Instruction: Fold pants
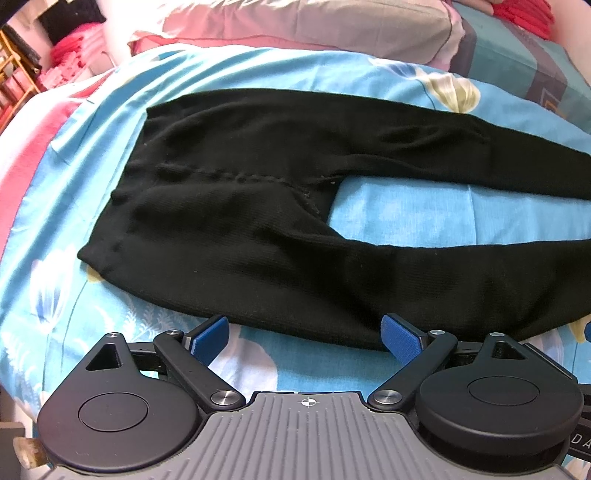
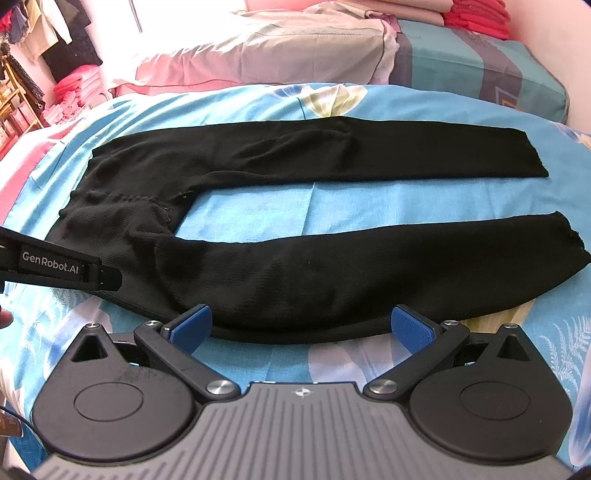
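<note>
1. Black knit pants (image 2: 280, 258) lie flat on the floral bedsheet (image 2: 369, 206), legs apart.
2. Left gripper (image 1: 306, 338) and right gripper (image 2: 301, 328) hover spread at the near leg's edge.
3. Soft, limp fabric likely needs pinching along that edge.

In left wrist view the black pants (image 1: 258, 229) run off the right edge, so both leg ends are cut off there; near edge of the lower leg is partly hidden behind the blue pads (image 1: 400, 338) of the left gripper (image 1: 304, 336). In right wrist view the left gripper shows only as a black strap-like part w/ a logo, rest cut by the left edge, covering part of the pants' hip. Stacks of red/pink cloth (image 2: 476, 16) at the top are cut off & too blurred to tell what they are.
</note>
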